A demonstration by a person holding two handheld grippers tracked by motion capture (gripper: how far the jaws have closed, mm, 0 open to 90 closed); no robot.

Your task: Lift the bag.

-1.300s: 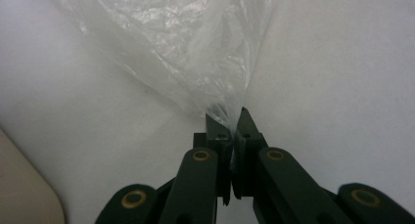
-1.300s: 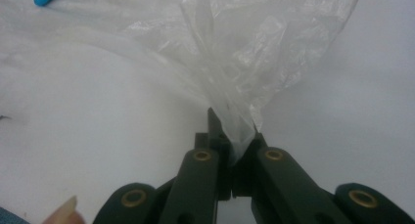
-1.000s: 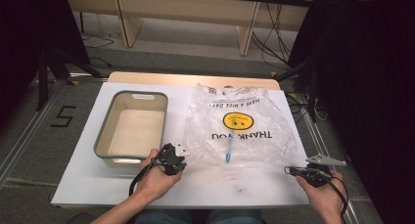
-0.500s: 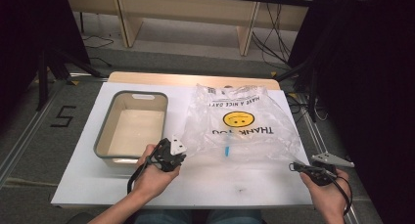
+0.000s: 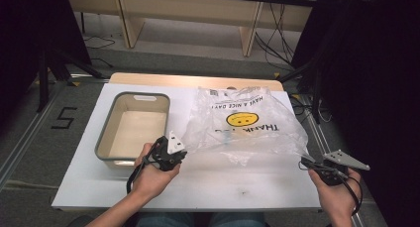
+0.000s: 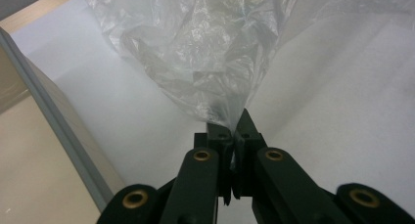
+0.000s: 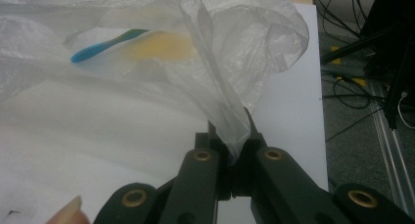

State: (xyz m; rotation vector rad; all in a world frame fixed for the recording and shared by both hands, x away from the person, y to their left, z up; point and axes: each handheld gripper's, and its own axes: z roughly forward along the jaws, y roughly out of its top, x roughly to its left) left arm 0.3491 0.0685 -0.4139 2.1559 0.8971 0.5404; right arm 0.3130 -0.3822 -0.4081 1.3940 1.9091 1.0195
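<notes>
A clear plastic bag (image 5: 247, 125) with a yellow smiley face and "THANK YOU" print is held stretched above the white table, its near edge lifted. My left gripper (image 5: 179, 151) is shut on the bag's near left corner (image 6: 222, 114), beside the tray. My right gripper (image 5: 304, 162) is shut on the bag's near right corner (image 7: 234, 128) at the table's right edge. A blue-handled toothbrush (image 7: 105, 45) lies inside the bag, seen faintly through the plastic as a toothbrush (image 5: 227, 138) in the high view.
A grey-rimmed rectangular tray (image 5: 101, 142) with a pale bottom sits left of the bag, close to my left hand; its wall (image 6: 63, 131) runs along the left gripper view. Cables (image 7: 352, 94) and stand legs lie on the floor at the right.
Both grippers have risen a little with the bag's near corners, so the bag's front edge stands higher off the table. The left gripper sits closer to the tray corner.
</notes>
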